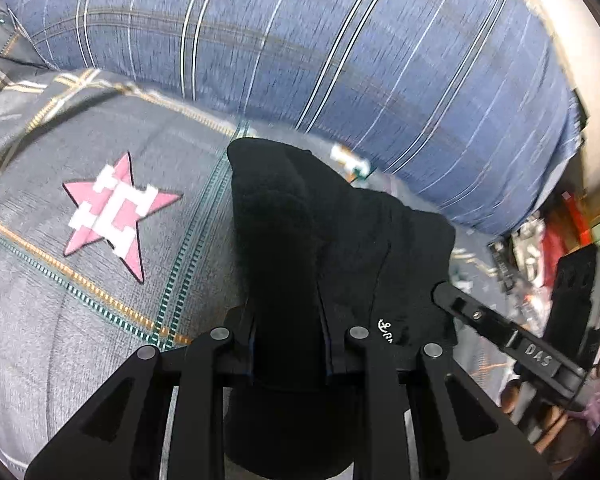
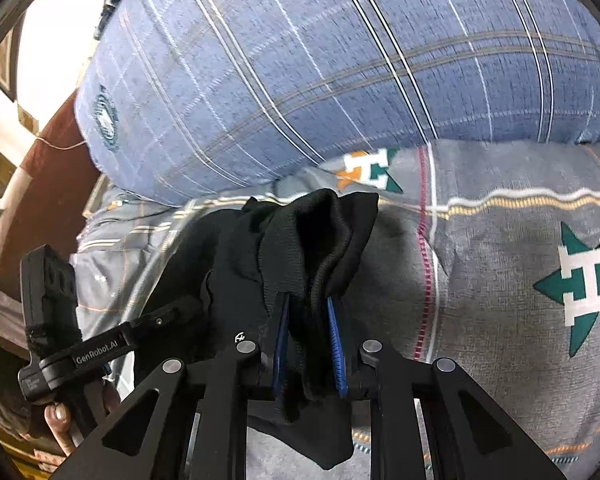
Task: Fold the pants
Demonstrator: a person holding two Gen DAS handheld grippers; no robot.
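The black pants (image 1: 340, 240) are bunched and held up over a grey bedspread (image 1: 80, 320) with star patches. My left gripper (image 1: 288, 304) is shut on a thick fold of the black cloth, which hides its fingertips. In the right wrist view the same black pants (image 2: 300, 248) drape over my right gripper (image 2: 308, 304), whose blue-padded fingers (image 2: 336, 344) are shut on a ribbed edge of the cloth. Each gripper shows in the other's view: the right one in the left view (image 1: 500, 336), the left one in the right view (image 2: 112, 344).
A large blue plaid pillow (image 1: 340, 60) lies just beyond the pants, also in the right wrist view (image 2: 320, 72). The bedspread shows there too (image 2: 520, 260). Clutter (image 1: 540, 240) lies off the bed's right side. A dark red surface (image 2: 52, 184) borders the bed on the left.
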